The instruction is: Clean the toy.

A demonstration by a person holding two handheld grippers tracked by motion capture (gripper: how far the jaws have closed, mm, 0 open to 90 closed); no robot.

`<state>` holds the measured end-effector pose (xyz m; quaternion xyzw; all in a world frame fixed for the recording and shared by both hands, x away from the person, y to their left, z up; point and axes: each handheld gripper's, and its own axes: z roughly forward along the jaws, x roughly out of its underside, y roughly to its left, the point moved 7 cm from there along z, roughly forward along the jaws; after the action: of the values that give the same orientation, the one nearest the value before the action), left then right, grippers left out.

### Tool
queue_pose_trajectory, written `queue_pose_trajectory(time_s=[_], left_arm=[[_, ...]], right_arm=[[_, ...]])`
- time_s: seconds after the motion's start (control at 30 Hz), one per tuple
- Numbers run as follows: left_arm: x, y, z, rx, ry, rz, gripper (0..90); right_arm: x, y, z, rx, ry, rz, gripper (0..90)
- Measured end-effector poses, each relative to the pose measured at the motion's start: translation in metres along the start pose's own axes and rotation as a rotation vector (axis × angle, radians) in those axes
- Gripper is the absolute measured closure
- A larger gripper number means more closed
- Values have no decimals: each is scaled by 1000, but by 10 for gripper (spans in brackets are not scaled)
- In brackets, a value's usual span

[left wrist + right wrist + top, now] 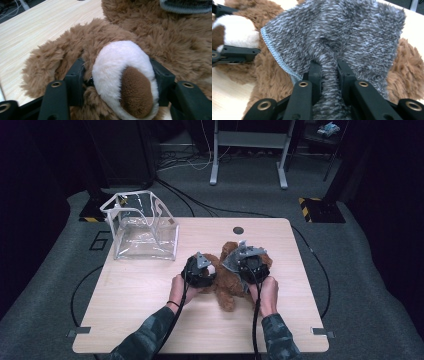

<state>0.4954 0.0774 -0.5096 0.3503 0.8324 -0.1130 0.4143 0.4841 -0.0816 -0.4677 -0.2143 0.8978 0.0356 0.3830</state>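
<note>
**Left gripper view: jaws astride the bear's paw, cloth pinched on the other side**

Left gripper view puts the brown teddy bear (155,32) close up, its white-and-brown paw (126,80) sitting low centre of frame between the two black jaws of the left gripper (120,75). The jaws stand at either side of the paw and look to touch its fur; how firmly they press I cannot tell. In the high view the bear (227,287) lies just right of the table's middle, its long axis running roughly from the far edge toward the person, with the left gripper (200,270) at its left flank and the right gripper (250,262) over its upper right.

Right gripper view shows the right gripper (329,72) clenched on a fold of grey fuzzy cloth (342,32), which fans out above the jaws and drapes over the bear's fur.

Both hands are on the toy; neither is nearer. Any lift would likely go toward the clear plastic box (142,227), upper left of the high view, open-topped and well apart from the bear. Bare table (135,310) lies between, with free room on the left and the near edge close to the forearms.
</note>
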Motion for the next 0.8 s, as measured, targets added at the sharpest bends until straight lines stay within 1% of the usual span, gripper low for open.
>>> queue_pose_trajectory(time_s=[0.1, 0.13, 0.17, 0.23, 0.27, 0.3, 0.33, 0.37, 0.4, 0.43, 0.47, 0.5, 0.53, 0.57, 0.6, 0.63, 0.67, 0.7, 0.73, 0.77, 0.8], left_arm=[[-1, 1, -7, 12, 8, 2, 437], [-1, 0, -9, 14, 10, -9, 438], [-1, 1, -11, 12, 20, 1, 438], [-1, -1, -15, 18, 27, -7, 438], [-1, -2, -17, 27, 35, -8, 438], [0, -3, -19, 32, 49, -8, 436], [0, -3, -19, 32, 44, -8, 436], [1, -4, -20, 33, 42, -13, 435], [3, -4, -20, 33, 37, -12, 434], [5, -5, -20, 35, 35, -11, 434], [7, -4, -21, 42, 35, -10, 434], [8, -5, -21, 43, 30, -11, 434], [9, -5, -20, 44, 25, -9, 434], [10, -6, -20, 48, 27, -13, 435], [10, -6, -20, 45, 24, -11, 435], [10, -6, -20, 39, 29, 0, 434], [10, -7, -20, 39, 19, -8, 435], [11, -7, -21, 41, 23, -6, 435], [11, -6, -21, 43, 20, -5, 435], [12, -7, -21, 45, 17, -10, 435], [12, -7, -21, 47, 18, -14, 434]], right_arm=[[-8, 6, -12, -2, -25, -28, 783], [-12, 12, -18, -14, -34, -39, 783], [-16, 19, -22, -28, -47, -53, 784], [-26, 35, -26, -58, -60, -108, 784], [-29, 44, -25, -70, -58, -137, 783], [-32, 52, -22, -84, -48, -157, 784], [-34, 58, -18, -97, -36, -180, 784], [-35, 64, -12, -100, -14, -182, 784], [-35, 66, -4, -102, 4, -199, 784], [-34, 67, 5, -104, 24, -184, 785], [-34, 64, 14, -98, 40, -190, 787], [-33, 61, 22, -76, 55, -183, 789], [-32, 59, 29, -71, 70, -170, 791], [-34, 55, 33, -68, 69, -163, 792], [-35, 52, 36, -41, 74, -163, 793], [-36, 50, 38, -15, 80, -168, 794], [-39, 46, 41, 0, 80, -180, 795], [-41, 42, 43, 26, 86, -179, 797], [-41, 38, 46, 34, 111, -165, 798], [-43, 35, 49, 38, 107, -163, 798], [-43, 30, 51, 62, 115, -164, 799]])
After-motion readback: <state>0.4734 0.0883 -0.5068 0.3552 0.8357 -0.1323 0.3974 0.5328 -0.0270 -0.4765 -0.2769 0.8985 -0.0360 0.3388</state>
